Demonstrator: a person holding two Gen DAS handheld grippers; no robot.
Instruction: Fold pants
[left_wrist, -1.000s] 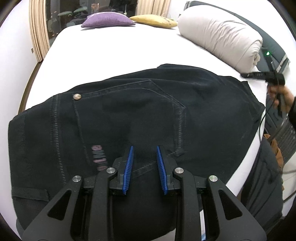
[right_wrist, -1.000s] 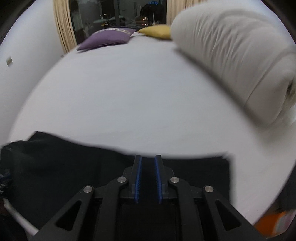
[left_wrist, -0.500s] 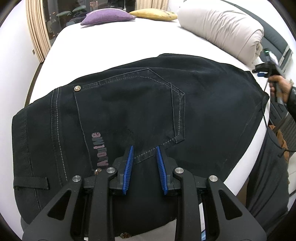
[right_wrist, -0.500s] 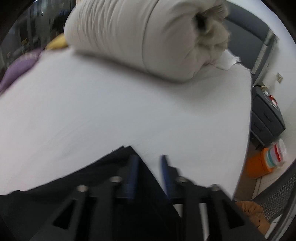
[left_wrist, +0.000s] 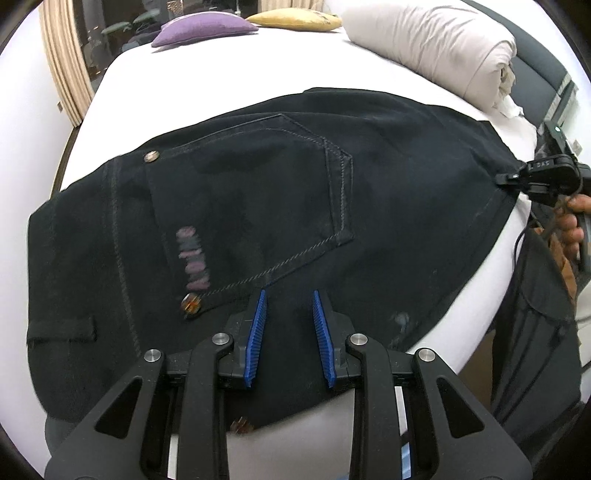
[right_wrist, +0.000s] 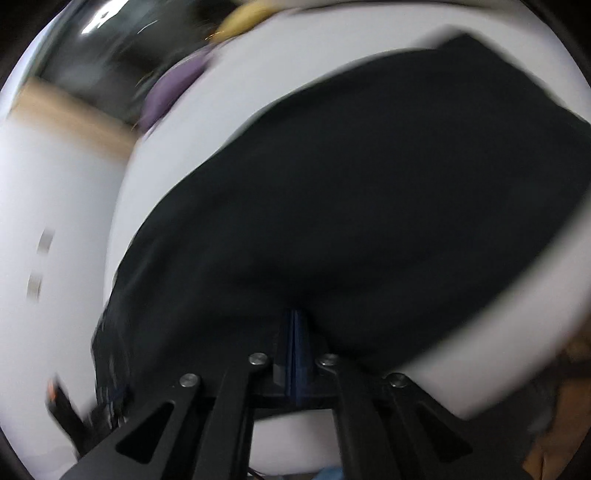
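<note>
Black jeans (left_wrist: 258, 206) lie folded on the white bed (left_wrist: 221, 81), back pocket and waistband up, waist at the left. My left gripper (left_wrist: 288, 306) is open and hovers just over the near edge of the jeans, holding nothing. In the left wrist view my right gripper (left_wrist: 517, 179) is at the far right edge of the jeans, at the hem end. The right wrist view is blurred: the blue pads (right_wrist: 297, 343) are pressed together on the edge of the black jeans (right_wrist: 369, 203).
A rolled beige duvet (left_wrist: 436, 44) lies at the back right of the bed. A purple cushion (left_wrist: 203, 27) and a yellow cushion (left_wrist: 295, 20) lie at the far end. A curtain (left_wrist: 62, 66) hangs at the left. The bed's near edge drops off at the right.
My right gripper swung round from facing the duvet to face across the jeans and closed on their right edge. My left gripper drew back a little and stayed open.
</note>
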